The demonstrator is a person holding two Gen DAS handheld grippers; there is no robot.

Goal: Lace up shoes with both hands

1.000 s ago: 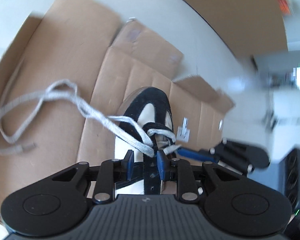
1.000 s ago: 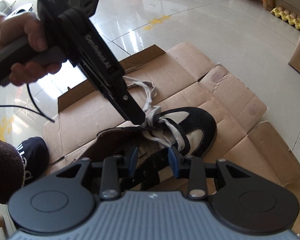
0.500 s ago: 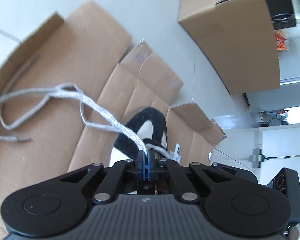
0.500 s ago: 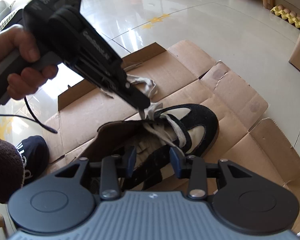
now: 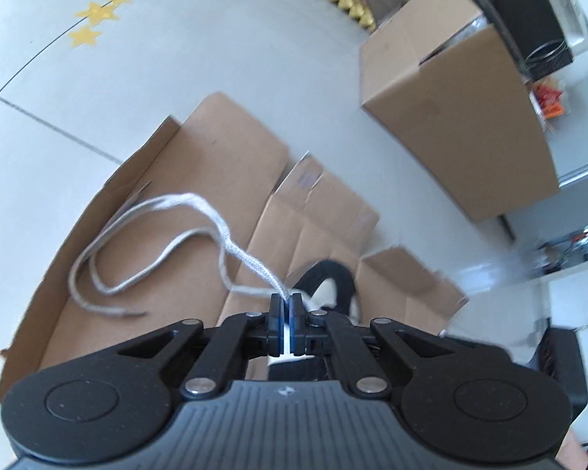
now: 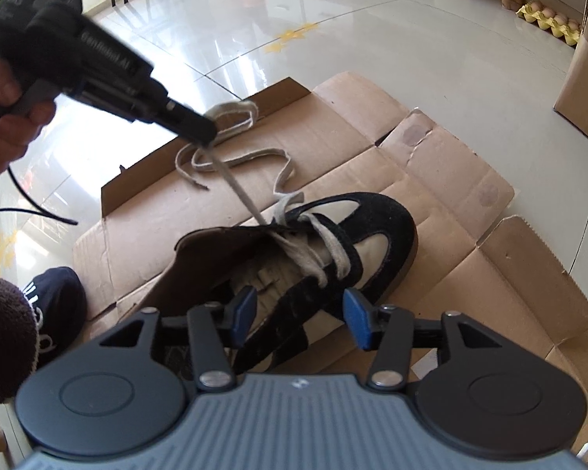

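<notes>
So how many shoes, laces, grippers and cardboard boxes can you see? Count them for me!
Shoes: 1, the black and cream shoe.
Laces: 1, the grey lace.
Grippers: 2, the left gripper shut on the lace, and the right gripper, jaws opening over the shoe.
Cardboard boxes: 2, the flattened box and the closed box.
Total: 6

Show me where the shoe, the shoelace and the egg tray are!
shoe (image 6: pixel 376 231): right wrist view, on the black suede toe.
shoelace (image 5: pixel 231 241): left wrist view, on the taut grey strand.
egg tray (image 6: pixel 550 21): right wrist view, on the yellow tray's middle.
</notes>
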